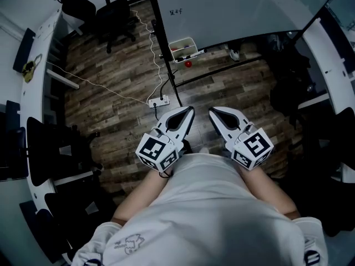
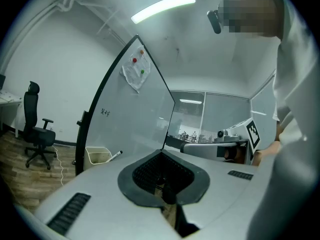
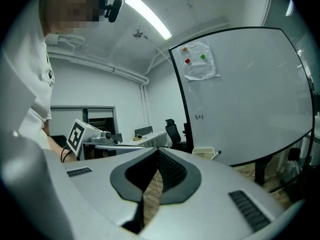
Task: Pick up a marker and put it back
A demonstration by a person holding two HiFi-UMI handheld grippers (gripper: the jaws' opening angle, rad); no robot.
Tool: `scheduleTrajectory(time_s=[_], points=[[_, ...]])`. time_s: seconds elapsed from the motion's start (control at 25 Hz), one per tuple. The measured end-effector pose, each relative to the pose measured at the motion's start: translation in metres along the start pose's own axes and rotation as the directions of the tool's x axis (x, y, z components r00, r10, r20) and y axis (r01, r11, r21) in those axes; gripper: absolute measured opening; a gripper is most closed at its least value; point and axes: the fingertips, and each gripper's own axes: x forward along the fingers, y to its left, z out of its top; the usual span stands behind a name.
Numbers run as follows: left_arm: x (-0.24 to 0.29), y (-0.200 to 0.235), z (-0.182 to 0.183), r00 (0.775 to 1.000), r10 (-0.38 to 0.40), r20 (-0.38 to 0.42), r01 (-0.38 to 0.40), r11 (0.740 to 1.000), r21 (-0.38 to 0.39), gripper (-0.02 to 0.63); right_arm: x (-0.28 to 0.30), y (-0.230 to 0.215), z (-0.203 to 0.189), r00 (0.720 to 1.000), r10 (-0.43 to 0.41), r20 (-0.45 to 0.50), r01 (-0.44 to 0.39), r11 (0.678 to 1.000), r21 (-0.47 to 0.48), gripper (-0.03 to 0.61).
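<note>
A white basket hangs at the foot of the whiteboard and holds markers. One marker pokes out of the basket in the left gripper view; the same marker and basket show in the right gripper view. My left gripper and right gripper are held close to the body, side by side, well short of the board. Both point toward it. Each pair of jaws is shut, tips touching, with nothing between them in either gripper view.
A power strip and a white cable lie on the wooden floor before the board's stand. A small red object sits under the basket. Black office chairs stand at the back left, desks along both sides.
</note>
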Motion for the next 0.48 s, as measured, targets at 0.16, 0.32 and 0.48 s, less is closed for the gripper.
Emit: scheduleTrajectory(time_s=[0.16, 0.32, 0.48], points=[[0.000, 0.008, 0.006, 1.000, 0.006, -0.001, -0.006, 1.000, 0.012, 0.005, 0.010, 0.000, 0.003, 1.000, 0.007, 0.004, -0.007, 1.000, 0.012, 0.011], [-0.001, 0.017, 0.007, 1.000, 0.009, -0.005, -0.009, 1.000, 0.010, 0.005, 0.018, 0.000, 0.004, 1.000, 0.019, 0.006, -0.019, 1.000, 0.010, 0.011], [0.003, 0.018, 0.007, 1.000, 0.006, -0.006, -0.006, 1.000, 0.012, 0.005, 0.019, -0.003, 0.002, 1.000, 0.011, 0.007, -0.011, 1.000, 0.017, 0.011]])
